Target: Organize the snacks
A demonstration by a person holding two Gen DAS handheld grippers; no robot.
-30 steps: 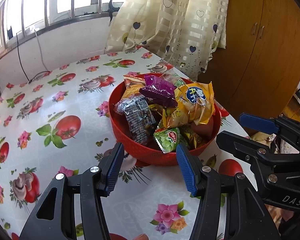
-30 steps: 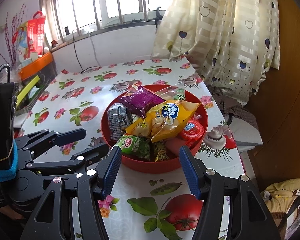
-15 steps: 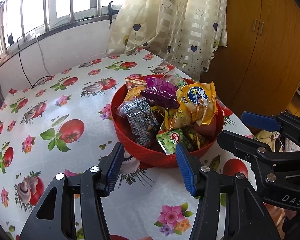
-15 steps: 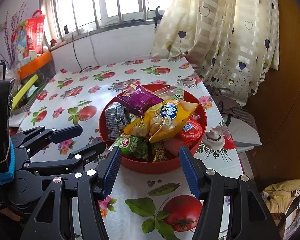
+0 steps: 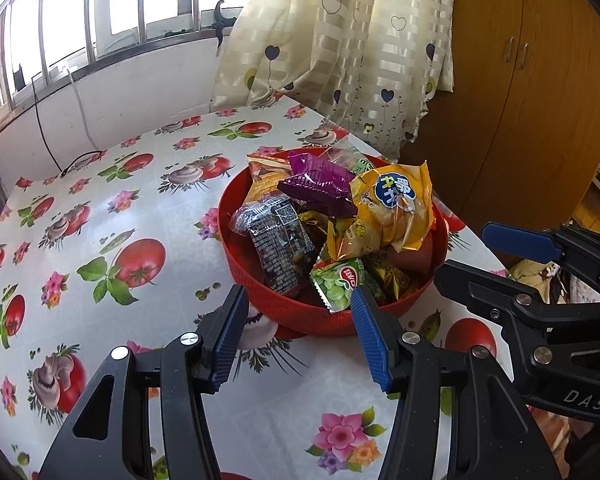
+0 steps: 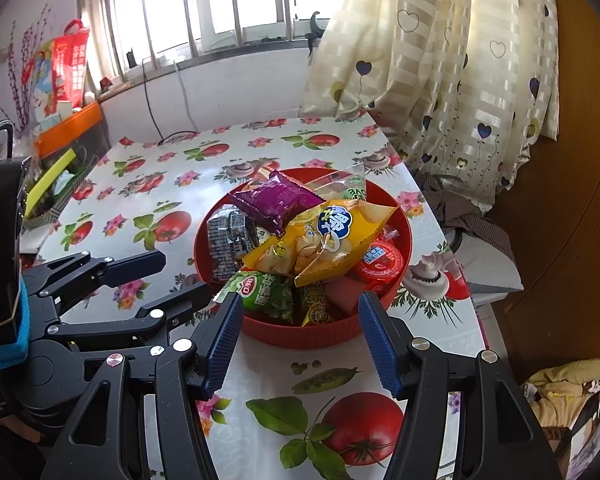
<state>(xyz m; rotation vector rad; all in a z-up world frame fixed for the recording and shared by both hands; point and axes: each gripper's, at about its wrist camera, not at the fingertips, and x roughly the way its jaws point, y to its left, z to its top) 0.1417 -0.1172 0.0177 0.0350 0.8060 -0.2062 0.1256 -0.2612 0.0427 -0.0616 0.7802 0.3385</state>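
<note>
A red round basket [image 5: 300,314] [image 6: 400,216] stands on the flowered table, heaped with snack packs: a yellow chip bag [image 5: 396,208] [image 6: 324,236], a purple pack [image 5: 316,186] [image 6: 276,202], a black pack [image 5: 278,246] [image 6: 224,240], a green pack [image 5: 340,284] [image 6: 264,292] and a red round cup [image 6: 382,262]. My left gripper [image 5: 298,316] is open and empty just in front of the basket. My right gripper [image 6: 300,320] is open and empty at the basket's near rim. Each gripper shows in the other's view, the right one [image 5: 512,256] and the left one [image 6: 148,276].
The table [image 5: 100,216] carries a tomato and mushroom print. A heart-patterned curtain [image 5: 340,52] and a wooden cupboard [image 5: 540,100] stand behind and right. An orange tray with clutter [image 6: 64,128] sits at the far left. The table's right edge [image 6: 472,312] drops to bedding.
Both grippers have drawn back slightly from the basket, which looks a little farther and lower in the left view. The jaws stay open. The snacks have not moved.
</note>
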